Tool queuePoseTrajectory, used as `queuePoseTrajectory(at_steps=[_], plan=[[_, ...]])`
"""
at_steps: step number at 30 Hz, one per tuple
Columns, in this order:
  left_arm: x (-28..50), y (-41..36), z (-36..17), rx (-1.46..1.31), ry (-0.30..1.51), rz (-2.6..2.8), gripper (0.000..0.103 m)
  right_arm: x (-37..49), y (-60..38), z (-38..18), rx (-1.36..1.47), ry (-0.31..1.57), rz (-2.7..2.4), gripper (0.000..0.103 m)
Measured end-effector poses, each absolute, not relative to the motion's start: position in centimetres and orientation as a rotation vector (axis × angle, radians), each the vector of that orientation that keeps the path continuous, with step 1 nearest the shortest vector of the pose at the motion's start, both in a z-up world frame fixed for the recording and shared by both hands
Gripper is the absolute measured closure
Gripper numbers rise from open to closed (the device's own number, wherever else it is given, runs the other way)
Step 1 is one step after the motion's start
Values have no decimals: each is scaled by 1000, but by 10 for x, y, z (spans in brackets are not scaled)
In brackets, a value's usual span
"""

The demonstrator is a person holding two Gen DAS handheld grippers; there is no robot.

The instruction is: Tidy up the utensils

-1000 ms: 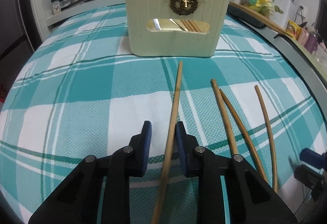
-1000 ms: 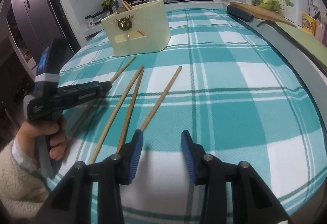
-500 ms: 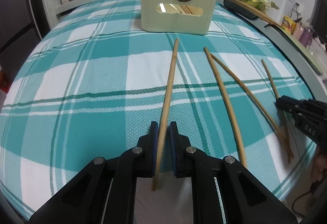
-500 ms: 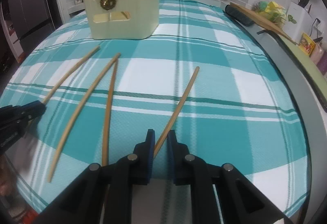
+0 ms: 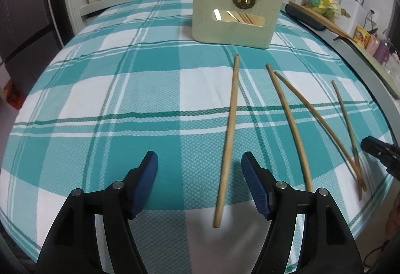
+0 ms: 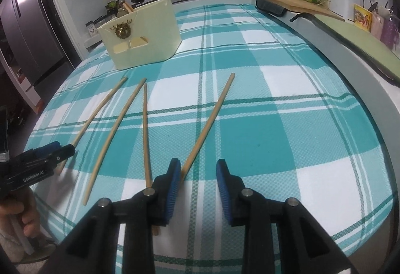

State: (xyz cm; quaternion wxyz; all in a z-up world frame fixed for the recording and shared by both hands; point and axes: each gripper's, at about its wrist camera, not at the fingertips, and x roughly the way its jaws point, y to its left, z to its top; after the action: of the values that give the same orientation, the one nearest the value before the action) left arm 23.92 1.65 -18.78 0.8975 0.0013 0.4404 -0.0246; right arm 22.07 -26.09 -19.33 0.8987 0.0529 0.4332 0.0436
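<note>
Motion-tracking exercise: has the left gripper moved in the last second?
Yes. The left gripper has backed away from the cream holder, which now looks smaller. Its fingers have just been opening, a chopstick loose between them.

text: "GenRobot.AI" | on: left hand-held gripper (image 6: 53, 149) | view: right wrist
</note>
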Motion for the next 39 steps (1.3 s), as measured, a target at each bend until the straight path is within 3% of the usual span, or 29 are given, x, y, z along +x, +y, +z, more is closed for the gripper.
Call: queuePoseTrajectory(at_steps=[5, 7, 11, 12, 17, 19, 20, 22, 24, 25, 27, 29, 39], plan=[[242, 20, -197, 51, 967, -52, 30, 238, -252, -206, 67, 957, 84, 73], [238, 18, -197, 59, 960, -62, 34, 237, -240, -206, -30, 959, 96, 88], [232, 11, -193, 45, 957, -100, 88, 228, -228, -204, -186, 980, 134, 90], [231, 9, -193, 38, 960, -108, 93, 226, -232, -202, -211, 981, 121, 92], [222, -1, -192, -38, 992, -163, 93, 227, -276, -200, -230, 985, -5, 93], [217, -10, -191, -41, 1001, -203, 89, 225, -287, -199, -205, 987, -6, 93], [215, -14, -190, -31, 1000, -219, 81, 223, -290, -199, -191, 981, -6, 93], [212, -17, -187, -13, 989, -225, 67, 219, -292, -199, -153, 974, 9, 84], [212, -13, -182, -23, 976, -223, 50, 213, -292, -197, -123, 957, 22, 68], [213, -9, -180, -33, 972, -222, 47, 209, -291, -195, -113, 942, 26, 67], [214, -1, -174, -43, 959, -193, 25, 204, -290, -190, -98, 920, 25, 67], [215, 5, -169, -37, 931, -144, 17, 199, -291, -185, -78, 896, 22, 66], [230, 13, -160, -24, 893, -86, 16, 200, -293, -181, -37, 844, -6, 58]])
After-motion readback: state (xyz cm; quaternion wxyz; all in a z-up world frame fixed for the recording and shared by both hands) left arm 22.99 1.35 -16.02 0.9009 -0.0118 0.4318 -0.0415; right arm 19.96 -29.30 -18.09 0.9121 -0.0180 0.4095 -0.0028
